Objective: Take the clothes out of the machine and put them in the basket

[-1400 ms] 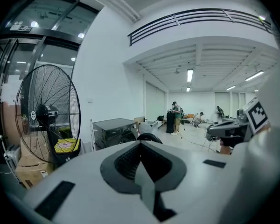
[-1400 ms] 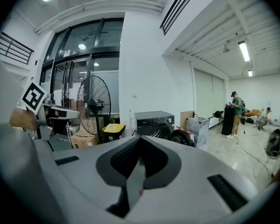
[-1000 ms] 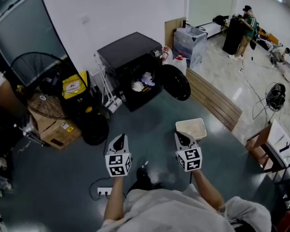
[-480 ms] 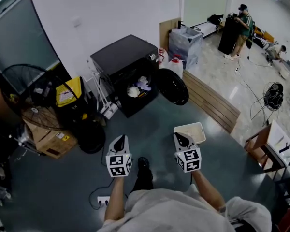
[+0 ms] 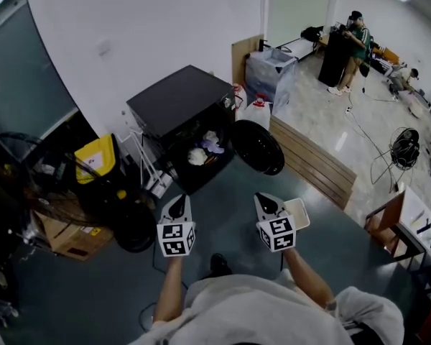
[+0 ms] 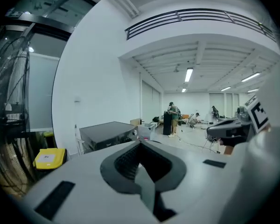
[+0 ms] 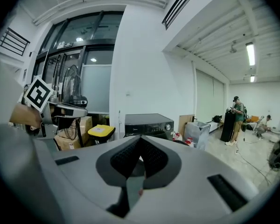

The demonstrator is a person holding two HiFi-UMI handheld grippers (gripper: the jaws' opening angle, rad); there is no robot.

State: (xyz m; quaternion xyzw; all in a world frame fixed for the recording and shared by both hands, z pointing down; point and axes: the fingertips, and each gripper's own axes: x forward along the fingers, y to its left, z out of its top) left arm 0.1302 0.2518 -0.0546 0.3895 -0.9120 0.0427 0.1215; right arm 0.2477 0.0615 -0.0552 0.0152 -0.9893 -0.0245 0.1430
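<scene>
Clothes (image 5: 205, 148), white and lilac heap, sit inside open black front-loading machine (image 5: 179, 99). Cream plastic basket (image 5: 302, 218) on floor looks bare. Left gripper (image 5: 177, 207), right gripper (image 5: 267, 204): jaws pressed together, empty. 0 items moved.

Both arms (image 5: 171, 293) forward side by side, left gripper (image 5: 177, 208) and right gripper (image 5: 267, 204) pointing ahead, fingers (image 6: 126, 161) closed, empty
</scene>
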